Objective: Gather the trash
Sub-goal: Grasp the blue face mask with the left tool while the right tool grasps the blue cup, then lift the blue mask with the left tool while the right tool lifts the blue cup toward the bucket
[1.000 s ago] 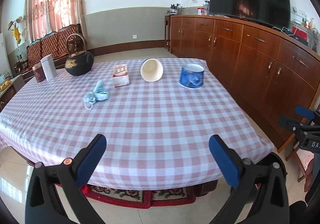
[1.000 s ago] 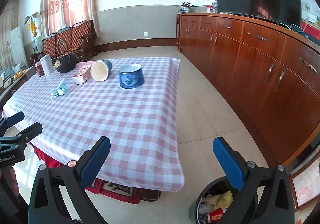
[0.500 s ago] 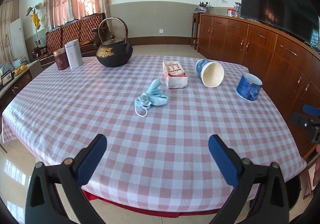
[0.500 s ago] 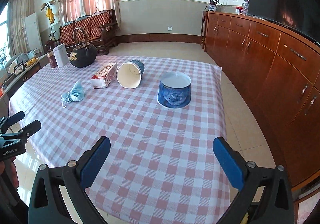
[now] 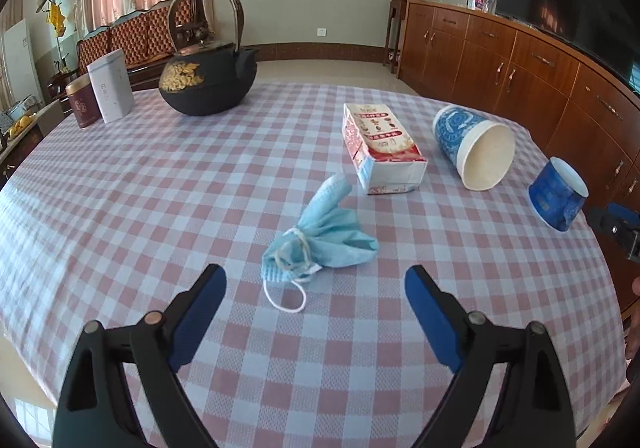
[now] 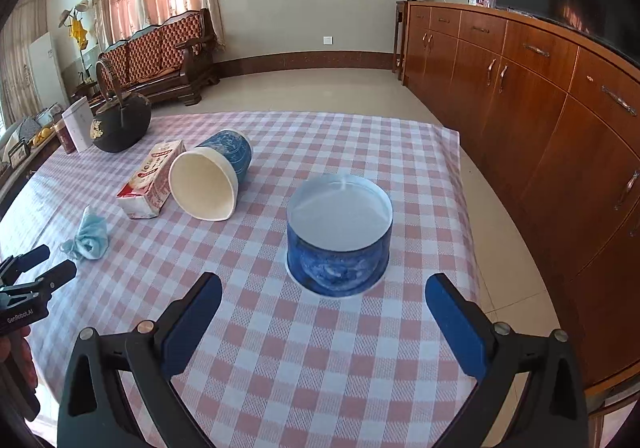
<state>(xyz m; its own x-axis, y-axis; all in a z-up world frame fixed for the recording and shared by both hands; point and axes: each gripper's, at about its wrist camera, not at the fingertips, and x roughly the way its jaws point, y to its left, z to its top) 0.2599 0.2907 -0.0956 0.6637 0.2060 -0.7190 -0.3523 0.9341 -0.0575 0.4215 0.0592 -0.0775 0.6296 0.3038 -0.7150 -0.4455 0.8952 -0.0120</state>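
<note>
The crumpled blue face mask (image 5: 320, 238) lies on the checked tablecloth (image 5: 160, 187), its white ear loop trailing toward the near edge; the left gripper (image 5: 316, 290) sits just short of it, jaws closing from their widest, nothing between the pads yet. One second ago the mask was small and far up the table; now it fills the centre of the left wrist view, so the approach is nearly complete and the grasp is judged to be the step in hand.

The inverted blue paper cup (image 6: 339, 234) stands base-up directly ahead of the right gripper (image 6: 324, 310), whose jaws are spread wide and empty; a second ago this view showed floor and an open bin at the near right, now out of frame; the right hand has likewise advanced over the table, so both pieces can be lifted together.

Beyond the mask, a red-and-white carton (image 5: 380, 147) lies flat; a second blue cup (image 5: 474, 145) lies on its side to its right, mouth toward the viewer; both are apart from the mask, so closing on it should disturb nothing.

Far left stand a black iron kettle (image 5: 208, 81), a white box (image 5: 110, 85) and a dark red tin (image 5: 82, 105); these are judged not to be trash.

The inverted cup stands near the table's right edge (image 6: 460, 183); open floor lies between it and the wooden cabinets (image 6: 560, 127), giving room to carry toward the bin.
</note>
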